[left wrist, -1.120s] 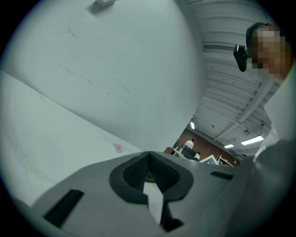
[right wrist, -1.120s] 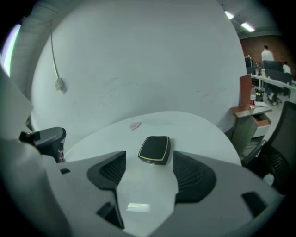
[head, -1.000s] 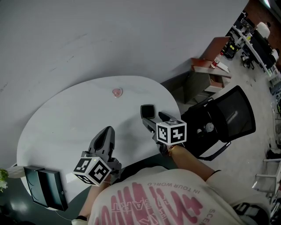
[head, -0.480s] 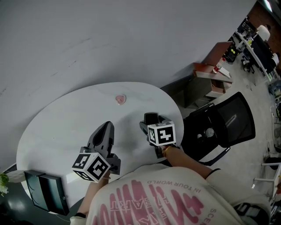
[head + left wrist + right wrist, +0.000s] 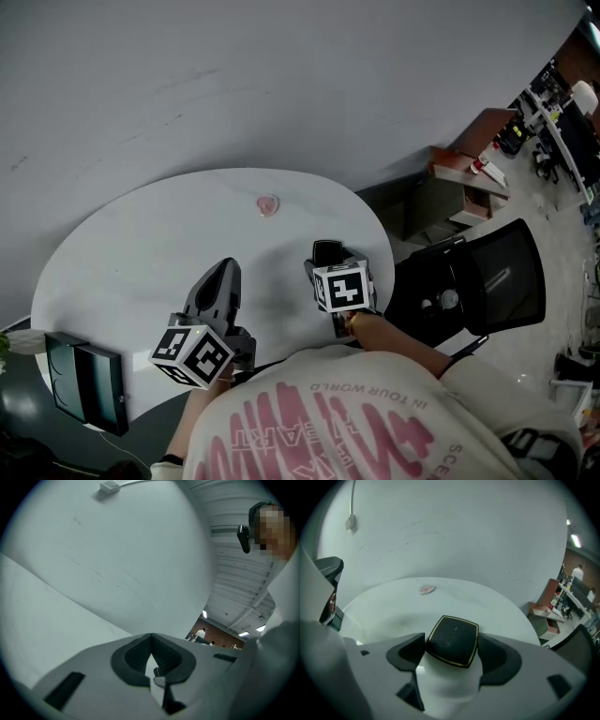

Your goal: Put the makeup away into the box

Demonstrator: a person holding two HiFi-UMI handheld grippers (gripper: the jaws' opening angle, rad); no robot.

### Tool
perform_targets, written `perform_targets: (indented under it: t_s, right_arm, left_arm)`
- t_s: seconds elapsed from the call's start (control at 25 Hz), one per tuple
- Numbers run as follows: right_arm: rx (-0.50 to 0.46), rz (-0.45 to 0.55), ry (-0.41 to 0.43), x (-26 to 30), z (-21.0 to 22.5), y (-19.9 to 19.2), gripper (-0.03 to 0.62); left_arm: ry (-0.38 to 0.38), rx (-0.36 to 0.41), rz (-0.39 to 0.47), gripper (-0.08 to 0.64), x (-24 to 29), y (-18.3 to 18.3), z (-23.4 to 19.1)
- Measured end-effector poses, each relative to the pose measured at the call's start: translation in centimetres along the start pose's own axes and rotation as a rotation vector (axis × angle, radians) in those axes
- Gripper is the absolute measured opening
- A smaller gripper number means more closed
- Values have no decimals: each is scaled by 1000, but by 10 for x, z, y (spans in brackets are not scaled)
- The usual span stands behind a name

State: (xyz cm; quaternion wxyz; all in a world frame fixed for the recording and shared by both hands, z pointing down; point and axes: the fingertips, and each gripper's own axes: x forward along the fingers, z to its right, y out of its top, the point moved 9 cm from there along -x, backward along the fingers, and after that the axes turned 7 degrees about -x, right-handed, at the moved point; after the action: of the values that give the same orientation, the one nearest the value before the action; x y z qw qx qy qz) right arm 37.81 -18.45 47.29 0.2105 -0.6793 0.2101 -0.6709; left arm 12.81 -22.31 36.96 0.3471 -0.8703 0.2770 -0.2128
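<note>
Round white table (image 5: 122, 253) against plain grey wall (image 5: 281, 75). Right gripper (image 5: 452, 649): jaws just closing, pads pinching black compact (image 5: 451, 637) low over table's right side. Left gripper (image 5: 151, 637): jaws pressed together, empty. Small pink item (image 5: 268, 203) near far rim. Dark box (image 5: 86, 394) at table's left edge. Black office chair (image 5: 483, 281) on right; brown shelf unit (image 5: 473, 173) beyond.
</note>
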Motion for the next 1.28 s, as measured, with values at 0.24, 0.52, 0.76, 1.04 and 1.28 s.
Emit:
perform_targets:
  t_s: [0.24,0.52,0.76,1.04,1.28]
  right_arm:
    - [-54,-30,82,-7,10,4,342]
    - [-237,48,288,-32,15,25,345]
    - [-390,37,509,-51,-10,6,345]
    - [-596,14,716,-62,-67,-30,345]
    - [-732,-25,842,-73,-130,-56,345]
  left_arm:
    - [107,-34,101,2,-23,-11,23]
    - [266,-106,215,2,-49,-49,56]
    - [346,-141,300,2,-83,-87,85]
    - [576,-126,410,2,-144,-141,107]
    - [735,-165,498,2,-202,-171,113]
